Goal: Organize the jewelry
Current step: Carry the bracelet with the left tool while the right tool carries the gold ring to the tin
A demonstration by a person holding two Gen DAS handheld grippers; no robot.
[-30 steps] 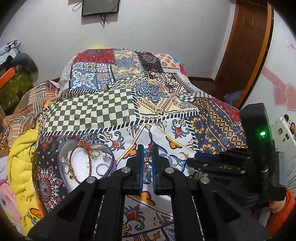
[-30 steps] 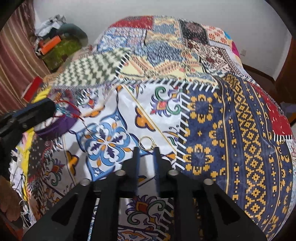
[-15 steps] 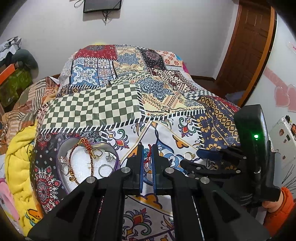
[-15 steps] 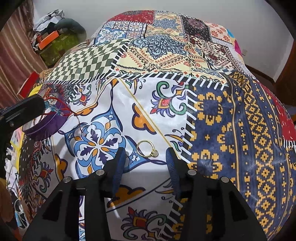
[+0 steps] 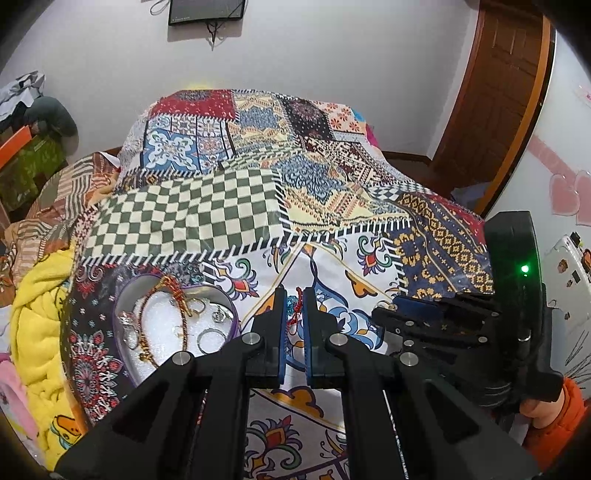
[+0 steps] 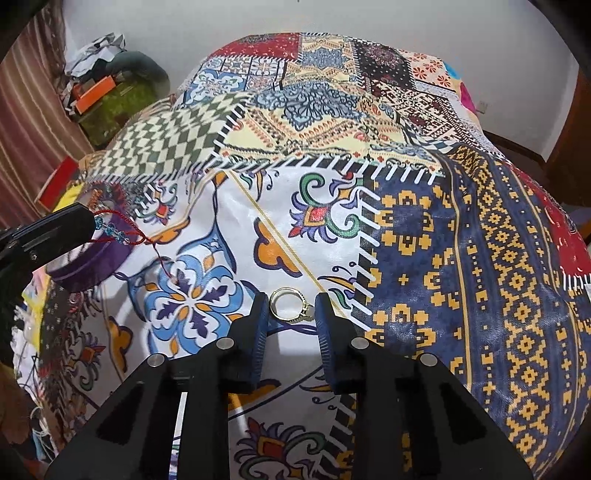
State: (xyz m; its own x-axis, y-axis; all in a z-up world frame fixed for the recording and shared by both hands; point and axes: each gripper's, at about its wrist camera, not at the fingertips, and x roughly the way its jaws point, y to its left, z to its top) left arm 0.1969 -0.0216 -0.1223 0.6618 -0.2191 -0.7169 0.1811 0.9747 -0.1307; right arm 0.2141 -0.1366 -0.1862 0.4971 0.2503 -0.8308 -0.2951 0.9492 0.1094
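Between the blue pads of the right gripper (image 6: 291, 314) lies a gold ring (image 6: 291, 305), flat on the bed's patchwork quilt (image 6: 424, 229); the jaws stand apart on either side of it, one pad close to the ring's left edge, the other just beside its right edge, and neither clearly touches it. Ahead of that ring the white floral panel runs bare up to the fringe-printed seam. To the left, the left gripper (image 5: 294, 314) holds a red cord bracelet (image 5: 295, 308) with blue beads — its jaws are drawn nearly together and the cord is pinched in the narrow gap. In the right wrist view the cord loops out from the black finger and one strand trails down to the quilt. Just left of the left gripper sits a purple heart-shaped box (image 5: 123, 295), white-lined and open-topped, holding a beaded bracelet (image 5: 177, 295), silver rings (image 5: 208, 338) and other small pieces too fine to make out. A yellow blanket (image 5: 37, 332) bunches against the quilt's left edge, close to the box. On the far right of the left wrist view the quilt falls away toward a brown wooden door (image 5: 495, 96). A white wall (image 5: 332, 44) closes the far end of the bed — a dark screen (image 5: 207, 11) is mounted on it.
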